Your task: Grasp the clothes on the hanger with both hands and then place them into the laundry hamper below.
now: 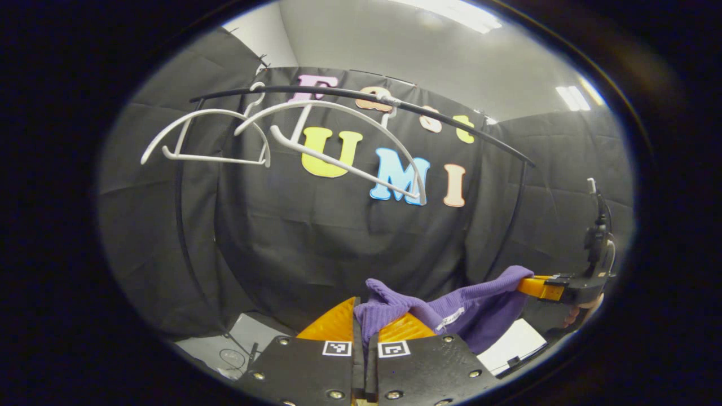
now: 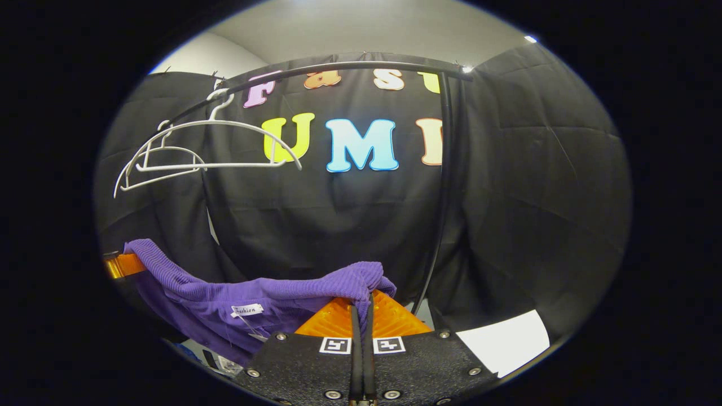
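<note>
A purple knitted garment (image 1: 451, 316) hangs stretched between my two grippers, off the hangers. My left gripper (image 1: 364, 316) is shut on one bunched end of it at the bottom of the left gripper view. The right gripper (image 1: 536, 285) shows far right there, clamped on the other end, held by a hand. In the right gripper view my right gripper (image 2: 366, 307) is shut on the garment (image 2: 254, 299), whose white label faces me; the left gripper (image 2: 121, 264) pinches its far end at the left. Two bare white hangers (image 1: 316, 141) (image 2: 192, 152) hang on the black rail (image 1: 395, 104).
The black clothes rack's upright (image 2: 443, 197) stands just behind my right gripper. A second upright (image 1: 186, 237) is at the left in the left gripper view. White floor patches (image 2: 502, 338) (image 1: 513, 344) show below. Black cloth walls close in all around.
</note>
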A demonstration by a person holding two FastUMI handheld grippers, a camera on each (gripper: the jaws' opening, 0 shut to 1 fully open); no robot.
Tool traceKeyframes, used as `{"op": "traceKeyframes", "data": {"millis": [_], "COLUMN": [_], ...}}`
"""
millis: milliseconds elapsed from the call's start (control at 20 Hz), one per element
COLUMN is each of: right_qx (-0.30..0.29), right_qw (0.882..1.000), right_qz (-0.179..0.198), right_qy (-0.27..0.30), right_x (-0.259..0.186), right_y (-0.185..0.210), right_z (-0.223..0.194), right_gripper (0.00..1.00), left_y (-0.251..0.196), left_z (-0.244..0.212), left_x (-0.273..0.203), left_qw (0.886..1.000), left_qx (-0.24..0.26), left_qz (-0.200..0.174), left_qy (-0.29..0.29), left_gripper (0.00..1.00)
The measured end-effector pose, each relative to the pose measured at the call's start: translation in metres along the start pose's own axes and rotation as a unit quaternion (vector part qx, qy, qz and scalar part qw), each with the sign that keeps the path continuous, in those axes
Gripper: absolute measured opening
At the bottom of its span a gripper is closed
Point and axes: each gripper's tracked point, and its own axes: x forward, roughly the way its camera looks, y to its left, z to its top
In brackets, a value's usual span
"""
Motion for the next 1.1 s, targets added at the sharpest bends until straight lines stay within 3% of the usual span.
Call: {"op": "traceKeyframes", "data": {"millis": [50, 300, 350, 400, 450, 550, 650, 700, 750, 1000, 1050, 1100], "right_qx": [0.0, 0.019, 0.02, 0.023, 0.028, 0.035, 0.037, 0.044, 0.055, 0.058, 0.06, 0.065], "right_qw": [1.0, 1.0, 0.999, 0.999, 0.998, 0.996, 0.993, 0.991, 0.988, 0.981, 0.979, 0.975], "right_qz": [-0.004, 0.005, 0.007, 0.012, 0.018, 0.028, 0.03, 0.03, 0.03, 0.016, 0.013, 0.01], "right_qy": [0.001, 0.023, 0.028, 0.038, 0.051, 0.079, 0.106, 0.123, 0.14, 0.187, 0.196, 0.211], "right_x": [-0.01, -0.043, -0.046, -0.048, -0.049, -0.051, -0.049, -0.047, -0.045, -0.039, -0.037, -0.037], "right_y": [0.007, 0.047, 0.053, 0.059, 0.066, 0.075, 0.08, 0.08, 0.085, 0.085, 0.081, 0.08], "right_z": [-0.005, -0.032, -0.041, -0.05, -0.061, -0.085, -0.106, -0.118, -0.13, -0.179, -0.193, -0.203], "right_gripper": [0.0, 0.0, 0.0, 0.0, 0.0, 0.0, 0.0, 0.0, 0.0, 0.01, 0.01, 0.01], "left_y": [0.003, 0.02, 0.023, 0.026, 0.03, 0.037, 0.042, 0.045, 0.047, 0.058, 0.059, 0.058], "left_z": [-0.005, -0.032, -0.038, -0.046, -0.053, -0.073, -0.097, -0.109, -0.126, -0.195, -0.206, -0.217], "left_x": [-0.01, -0.044, -0.048, -0.052, -0.055, -0.056, -0.054, -0.051, -0.049, -0.05, -0.049, -0.045], "left_qw": [1.0, 1.0, 0.999, 0.999, 0.999, 0.999, 0.998, 0.997, 0.995, 0.988, 0.987, 0.985], "left_qx": [0.005, 0.01, 0.009, 0.012, 0.015, 0.019, 0.019, 0.02, 0.02, 0.016, 0.015, 0.018], "left_qz": [-0.008, -0.022, -0.022, -0.019, -0.017, -0.012, -0.01, -0.011, -0.01, -0.009, -0.01, -0.012], "left_qy": [0.003, 0.019, 0.023, 0.029, 0.035, 0.048, 0.067, 0.077, 0.093, 0.15, 0.159, 0.17], "left_gripper": [0.0, 0.02, 0.07, 0.02, 0.07, 0.02, 0.07, 0.02, 0.07, 0.02, 0.07, 0.02]}}
